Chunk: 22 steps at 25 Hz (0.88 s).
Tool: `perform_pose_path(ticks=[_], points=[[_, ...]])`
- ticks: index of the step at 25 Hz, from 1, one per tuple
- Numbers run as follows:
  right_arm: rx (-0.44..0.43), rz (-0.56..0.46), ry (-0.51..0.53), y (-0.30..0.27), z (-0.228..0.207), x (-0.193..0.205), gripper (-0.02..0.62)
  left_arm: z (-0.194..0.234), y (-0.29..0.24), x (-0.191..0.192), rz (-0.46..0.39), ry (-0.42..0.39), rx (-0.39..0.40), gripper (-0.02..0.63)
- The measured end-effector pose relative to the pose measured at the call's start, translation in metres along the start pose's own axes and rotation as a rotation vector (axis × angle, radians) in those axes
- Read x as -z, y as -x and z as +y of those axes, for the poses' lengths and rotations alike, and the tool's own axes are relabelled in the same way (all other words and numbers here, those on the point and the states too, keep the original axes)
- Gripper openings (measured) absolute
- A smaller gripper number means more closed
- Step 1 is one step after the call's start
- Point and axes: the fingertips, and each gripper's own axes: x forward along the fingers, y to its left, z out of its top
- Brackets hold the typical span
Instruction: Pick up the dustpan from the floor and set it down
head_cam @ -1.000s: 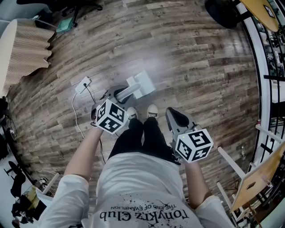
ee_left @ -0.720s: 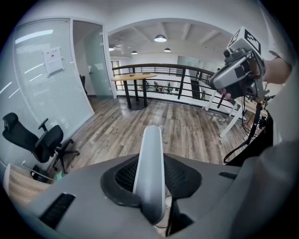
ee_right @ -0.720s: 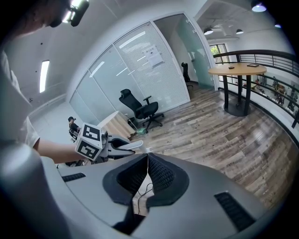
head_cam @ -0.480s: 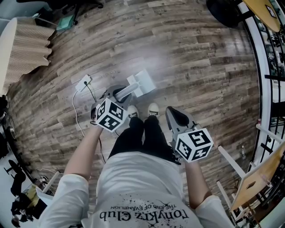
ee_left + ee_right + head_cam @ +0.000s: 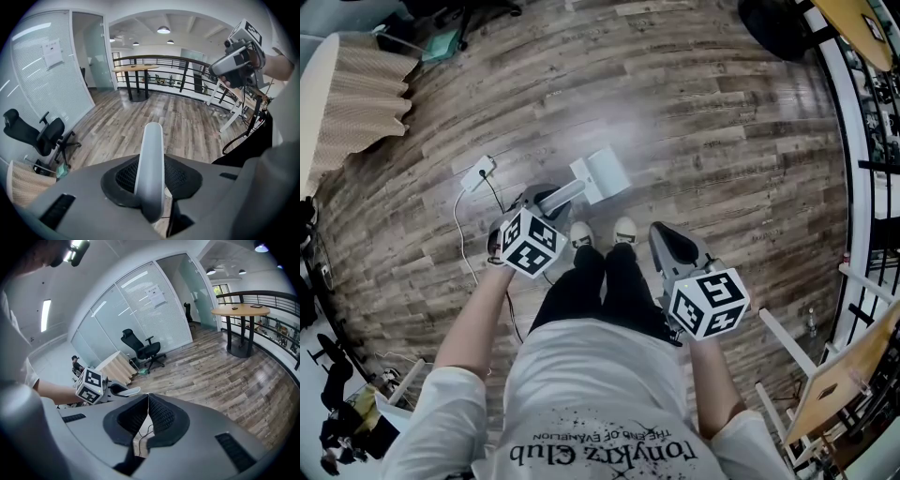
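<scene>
The dustpan (image 5: 602,172) is pale grey with a long handle (image 5: 561,198) and hangs over the wooden floor just ahead of the person's shoes (image 5: 579,232). My left gripper (image 5: 540,201) is shut on that handle. In the left gripper view the rounded handle (image 5: 151,159) runs up between the two black pads of the left gripper (image 5: 152,180). My right gripper (image 5: 671,246) is held at the person's right side, away from the dustpan, shut with nothing in it. In the right gripper view its pads (image 5: 157,416) meet at the tip of the right gripper (image 5: 147,398).
A white power strip (image 5: 476,174) with a cable lies on the floor left of the dustpan. A beige pleated screen (image 5: 352,94) stands at the far left, an office chair (image 5: 46,136) near it. A railing (image 5: 855,150) and white furniture legs (image 5: 792,342) line the right.
My left gripper with the dustpan has sunk a little and drifted slightly away from the body. The right gripper has not moved.
</scene>
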Motion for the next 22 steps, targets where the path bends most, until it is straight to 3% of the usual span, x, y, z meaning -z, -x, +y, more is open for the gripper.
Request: perform_pose_path(ticks=[22], points=[[-0.014,-0.004,0.015,-0.007,0.025,-0.009,0.026,0.01,0.014,0.017,0.024,0.028,-0.002,0.151]])
